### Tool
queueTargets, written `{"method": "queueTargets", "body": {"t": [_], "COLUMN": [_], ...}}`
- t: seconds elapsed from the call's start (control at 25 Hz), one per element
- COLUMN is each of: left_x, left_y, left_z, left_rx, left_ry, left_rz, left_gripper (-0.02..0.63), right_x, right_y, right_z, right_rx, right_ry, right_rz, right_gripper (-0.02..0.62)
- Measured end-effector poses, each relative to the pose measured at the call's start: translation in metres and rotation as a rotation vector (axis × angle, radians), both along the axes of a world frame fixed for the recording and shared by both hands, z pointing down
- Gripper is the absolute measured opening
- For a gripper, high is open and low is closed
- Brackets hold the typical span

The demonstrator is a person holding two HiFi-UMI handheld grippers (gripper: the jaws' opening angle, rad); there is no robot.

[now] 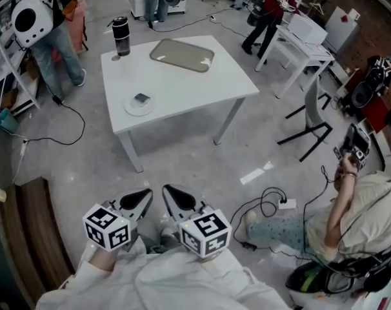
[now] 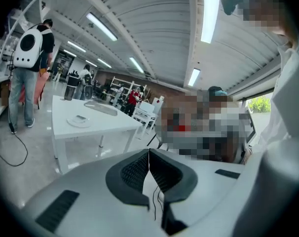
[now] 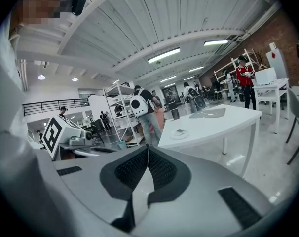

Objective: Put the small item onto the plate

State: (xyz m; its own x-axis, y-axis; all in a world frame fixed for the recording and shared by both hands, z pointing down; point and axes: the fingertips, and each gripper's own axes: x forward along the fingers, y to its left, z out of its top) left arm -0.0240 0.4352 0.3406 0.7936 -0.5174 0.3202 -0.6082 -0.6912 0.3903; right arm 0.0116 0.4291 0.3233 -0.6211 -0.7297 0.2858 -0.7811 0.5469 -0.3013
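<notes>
**Both claws closed and empty, small item lying on the plate**

- Left claw (image 1: 144, 196): jaws pressed together, nothing between them. Held low in front of the person's white sleeves, over the floor and well apart from the bench
- Right claw (image 1: 170, 193): jaws likewise together and empty. It sits just beside the left claw, and a marker cube (image 1: 206, 234) shows at its rear
- Bench (image 1: 182, 86): white and square-topped, standing on a grey floor ahead of both claws
- Plate (image 1: 129, 107): white and round, near the bench's front left edge
- Small item (image 1: 141, 98): flat and dark grey, resting on the plate
- Tray (image 1: 159, 50): grey with rounded corners, empty, at the far side of the bench
- Bottle (image 1: 120, 36): black and upright, at the far left corner of the bench
- Seated person (image 1: 360, 215): at the right, low on the floor beside cables
- Standing person with a white backpack (image 1: 31, 18): left of the bench
- Chair (image 1: 313, 116): to the right of the bench
</notes>
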Motion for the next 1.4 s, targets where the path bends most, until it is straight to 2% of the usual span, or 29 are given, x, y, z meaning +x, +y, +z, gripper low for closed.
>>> {"method": "queueTargets", "body": {"t": [0.2, 0.4, 0.68, 0.96, 1.2, 1.4], "left_x": [-0.004, -0.01, -0.034, -0.062, -0.08, -0.085], "left_y": [-0.002, -0.024, -0.113, -0.201, -0.249, -0.272], "left_z": [0.019, 0.03, 0.03, 0.028, 0.037, 0.04], "left_rx": [-0.061, -0.083, -0.074, -0.089, -0.102, -0.118], "left_ry": [-0.011, -0.018, -0.02, -0.018, -0.019, -0.007], "left_rz": [-0.014, -0.016, -0.034, -0.003, 0.041, 0.073], "left_gripper": [0.011, 0.011, 0.011, 0.011, 0.011, 0.011], "right_x": [-0.003, -0.008, -0.026, -0.05, -0.063, -0.064], "right_y": [-0.004, -0.035, -0.12, -0.207, -0.257, -0.276], "right_z": [0.015, 0.029, 0.03, 0.034, 0.036, 0.035], "right_rx": [-0.036, -0.062, -0.055, -0.068, -0.063, -0.069], "right_ry": [-0.006, -0.001, 0.02, 0.013, 0.017, 0.025], "right_rz": [-0.021, -0.02, -0.012, 0.029, 0.086, 0.127], "right_gripper": [0.015, 0.015, 0.015, 0.015, 0.015, 0.015]}}
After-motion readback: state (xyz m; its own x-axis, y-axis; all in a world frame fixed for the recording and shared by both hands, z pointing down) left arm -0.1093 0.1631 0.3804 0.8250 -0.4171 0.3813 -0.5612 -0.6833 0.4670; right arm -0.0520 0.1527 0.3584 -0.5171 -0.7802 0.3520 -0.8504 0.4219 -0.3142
